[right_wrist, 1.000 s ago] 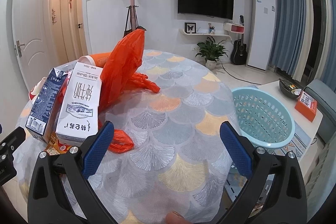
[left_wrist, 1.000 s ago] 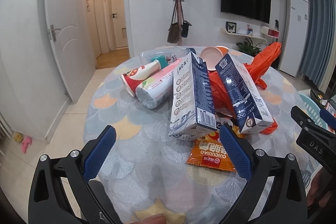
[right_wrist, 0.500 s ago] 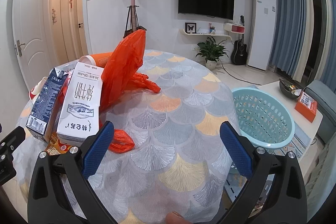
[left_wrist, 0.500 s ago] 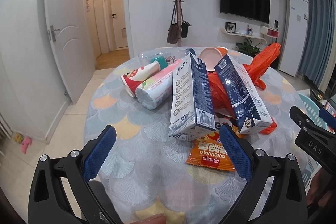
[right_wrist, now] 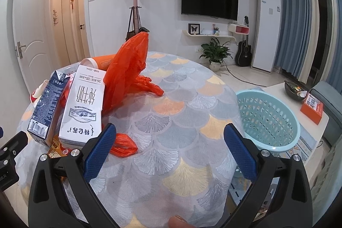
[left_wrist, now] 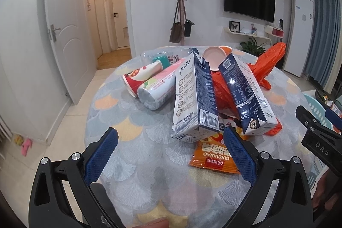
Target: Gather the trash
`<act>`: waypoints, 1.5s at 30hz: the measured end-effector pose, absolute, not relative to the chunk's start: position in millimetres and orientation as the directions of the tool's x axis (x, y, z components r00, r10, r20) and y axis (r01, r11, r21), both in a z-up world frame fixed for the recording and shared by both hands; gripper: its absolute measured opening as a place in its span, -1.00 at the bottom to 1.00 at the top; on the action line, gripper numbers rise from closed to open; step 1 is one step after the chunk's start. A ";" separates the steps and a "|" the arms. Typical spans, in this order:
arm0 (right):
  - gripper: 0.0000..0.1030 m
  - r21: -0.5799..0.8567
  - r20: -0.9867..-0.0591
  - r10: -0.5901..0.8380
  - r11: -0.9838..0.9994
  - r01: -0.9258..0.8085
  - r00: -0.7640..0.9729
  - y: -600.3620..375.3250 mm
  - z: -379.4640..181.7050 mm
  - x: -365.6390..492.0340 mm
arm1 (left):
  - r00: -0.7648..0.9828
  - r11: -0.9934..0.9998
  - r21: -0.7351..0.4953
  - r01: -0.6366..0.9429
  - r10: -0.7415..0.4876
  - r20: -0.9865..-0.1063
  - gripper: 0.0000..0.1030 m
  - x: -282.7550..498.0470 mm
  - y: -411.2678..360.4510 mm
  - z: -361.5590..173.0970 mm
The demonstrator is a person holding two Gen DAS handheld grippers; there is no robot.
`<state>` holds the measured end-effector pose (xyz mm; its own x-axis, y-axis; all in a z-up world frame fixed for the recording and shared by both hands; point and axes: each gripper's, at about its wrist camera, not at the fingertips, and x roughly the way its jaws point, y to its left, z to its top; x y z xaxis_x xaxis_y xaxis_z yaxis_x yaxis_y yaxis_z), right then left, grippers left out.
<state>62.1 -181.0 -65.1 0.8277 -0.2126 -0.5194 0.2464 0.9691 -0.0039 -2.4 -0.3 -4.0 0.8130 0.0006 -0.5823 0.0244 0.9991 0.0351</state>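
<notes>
A pile of trash lies on the round table (left_wrist: 132,166): two milk cartons (left_wrist: 195,99) (left_wrist: 245,95), an orange snack packet (left_wrist: 211,155), a pink-white can (left_wrist: 160,89), a red-white paper cup (left_wrist: 141,76), an orange plastic bag (left_wrist: 267,59) and a pink cup (left_wrist: 214,55). My left gripper (left_wrist: 170,155) is open and empty, just short of the near carton. My right gripper (right_wrist: 170,155) is open and empty over the bare cloth, right of the cartons (right_wrist: 82,112) and the bag (right_wrist: 126,69).
A light blue laundry basket (right_wrist: 269,119) stands on the floor right of the table. A low white table (right_wrist: 299,99) with an orange box is beyond it. A coat stand (right_wrist: 135,3), doors and a TV are at the back.
Both grippers have crept slightly forward toward the trash pile; the cartons look a bit nearer. Both stay open and empty.
</notes>
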 end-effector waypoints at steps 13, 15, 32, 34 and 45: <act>0.88 0.001 -0.516 -0.212 0.969 0.248 0.830 -183.0 -65.4 59.3 | 0.807 0.999 0.032 0.019 0.004 -0.591 0.86 0.2 -0.2 -7.1; 0.88 0.010 -0.518 -0.209 0.968 0.250 0.830 -184.2 -65.9 58.8 | 0.801 0.999 0.040 0.015 0.011 -0.598 0.86 0.8 -1.6 -8.1; 0.88 0.008 -0.522 -0.193 0.973 0.231 0.831 -180.2 -65.7 58.1 | 0.797 1.000 0.017 0.006 0.005 -0.604 0.86 -3.0 4.7 -8.3; 0.87 0.006 -0.520 -0.193 0.973 0.230 0.832 -179.8 -65.0 58.0 | 0.794 1.000 0.011 0.008 0.001 -0.608 0.86 -3.1 5.2 -8.4; 0.87 0.012 -0.512 -0.186 0.975 0.223 0.839 -178.9 -62.7 53.5 | 0.796 1.000 0.008 0.006 0.000 -0.606 0.86 -3.7 7.0 -8.6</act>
<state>53.5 -178.9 -62.7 0.8387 -0.1859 -0.5119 0.2233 0.9747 0.0118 -3.7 7.0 -8.6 0.7956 0.0003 -0.6059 0.0058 1.0000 0.0080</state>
